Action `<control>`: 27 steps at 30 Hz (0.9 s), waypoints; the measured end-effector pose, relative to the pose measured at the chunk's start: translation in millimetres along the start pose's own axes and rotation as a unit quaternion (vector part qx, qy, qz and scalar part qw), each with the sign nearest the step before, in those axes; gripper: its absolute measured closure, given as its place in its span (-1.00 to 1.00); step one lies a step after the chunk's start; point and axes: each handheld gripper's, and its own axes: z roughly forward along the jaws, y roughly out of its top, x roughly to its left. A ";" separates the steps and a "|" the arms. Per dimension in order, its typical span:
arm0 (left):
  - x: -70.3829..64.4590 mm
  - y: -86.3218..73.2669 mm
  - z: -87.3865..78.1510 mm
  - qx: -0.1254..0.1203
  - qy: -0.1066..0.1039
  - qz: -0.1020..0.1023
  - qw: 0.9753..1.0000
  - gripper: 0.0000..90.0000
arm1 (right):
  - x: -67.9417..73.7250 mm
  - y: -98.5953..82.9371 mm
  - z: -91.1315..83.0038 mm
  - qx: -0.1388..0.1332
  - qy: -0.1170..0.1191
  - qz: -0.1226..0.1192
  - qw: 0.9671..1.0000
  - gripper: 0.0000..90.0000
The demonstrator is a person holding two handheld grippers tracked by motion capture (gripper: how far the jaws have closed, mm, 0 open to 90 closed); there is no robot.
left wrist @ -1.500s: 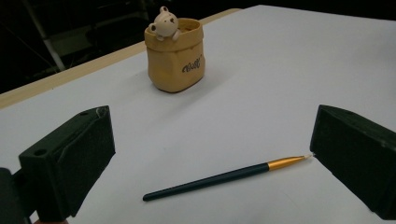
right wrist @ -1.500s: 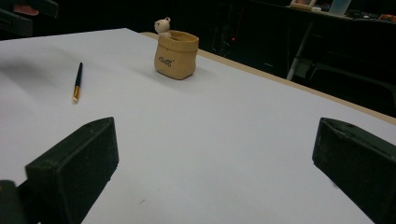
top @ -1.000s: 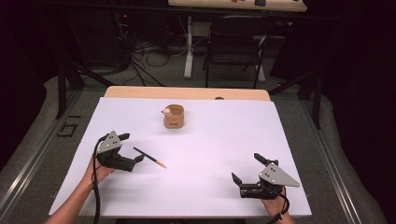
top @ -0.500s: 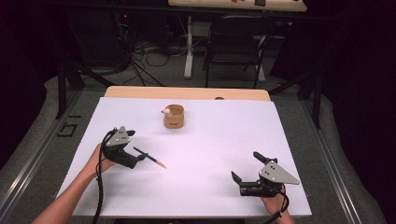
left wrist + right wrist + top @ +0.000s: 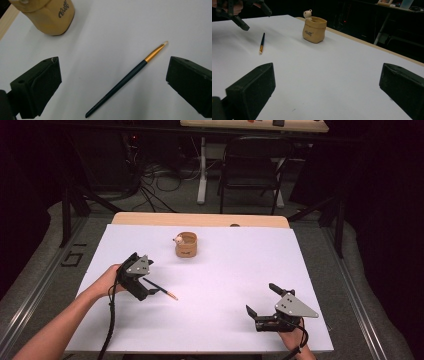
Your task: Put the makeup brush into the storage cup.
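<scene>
Our left gripper (image 5: 112,82), jaws wide, straddles the slim dark gold-ferruled brush (image 5: 125,81); closing off-centre could roll it away.

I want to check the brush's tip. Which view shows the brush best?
The left gripper view: the brush lies whole and close between the open fingers. The high view and the right gripper view show it small.

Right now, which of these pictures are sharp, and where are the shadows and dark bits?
High view: bright table, dark room behind. Left gripper view: brush crisp, soft shadow beside it; near tongs blurred. Right gripper view: pot fairly sharp, black background.
</scene>
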 end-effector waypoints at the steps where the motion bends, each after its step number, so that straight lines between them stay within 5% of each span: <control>1: 1.1 1.3 1.0 0.008 -0.006 0.007 1.000 -1.00 | 0.0 0.0 0.0 0.001 0.001 -0.001 1.000 -1.00; 6: 3.7 10.0 4.7 0.033 -0.021 0.039 0.998 -1.00 | 0.7 -0.2 0.6 0.003 0.004 0.000 1.000 -1.00; 13: 3.2 20.1 10.9 0.071 -0.030 0.095 0.993 -1.00 | -0.2 -0.6 0.4 -0.002 0.005 0.000 1.000 -1.00; 27: 2.7 39.8 24.2 0.148 -0.065 0.186 0.969 -0.94 | 0.0 -0.4 -0.5 0.005 0.013 -0.002 1.000 -1.00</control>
